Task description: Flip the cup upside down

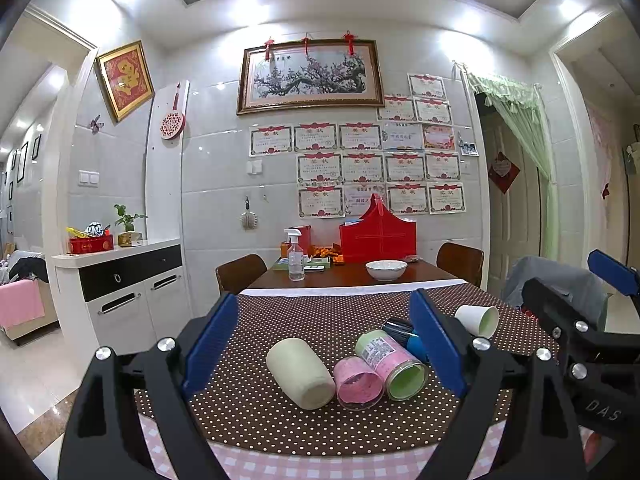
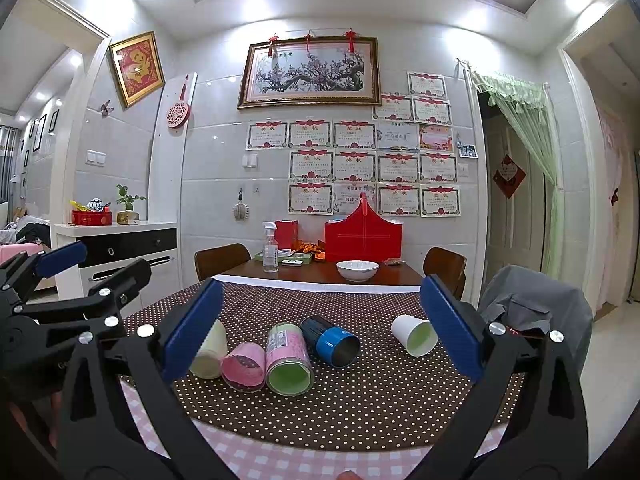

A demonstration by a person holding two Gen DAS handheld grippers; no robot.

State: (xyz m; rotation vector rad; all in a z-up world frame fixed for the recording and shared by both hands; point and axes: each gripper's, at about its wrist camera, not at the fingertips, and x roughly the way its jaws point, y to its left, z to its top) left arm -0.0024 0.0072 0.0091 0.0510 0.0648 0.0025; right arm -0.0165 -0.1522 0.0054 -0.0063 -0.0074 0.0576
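Note:
Several cups lie on their sides on a brown dotted mat (image 1: 280, 420) (image 2: 380, 400). From left: a cream cup (image 1: 300, 372) (image 2: 210, 354), a pink cup (image 1: 357, 384) (image 2: 245, 366), a pink-and-green labelled cup (image 1: 394, 364) (image 2: 288, 362), a blue cup (image 1: 404, 338) (image 2: 330, 340), and a white paper cup (image 1: 478, 320) (image 2: 415, 334). My left gripper (image 1: 324, 344) is open and empty above the front of the mat, facing the cream and pink cups. My right gripper (image 2: 320, 332) is open and empty, facing the blue cup.
A pink checked tablecloth (image 2: 280, 460) lies under the mat. Farther back on the wooden table stand a white bowl (image 1: 386, 270), a spray bottle (image 1: 295, 254) and a red basket (image 1: 378, 240). Chairs stand at the sides; one on the right carries grey cloth (image 2: 532, 304).

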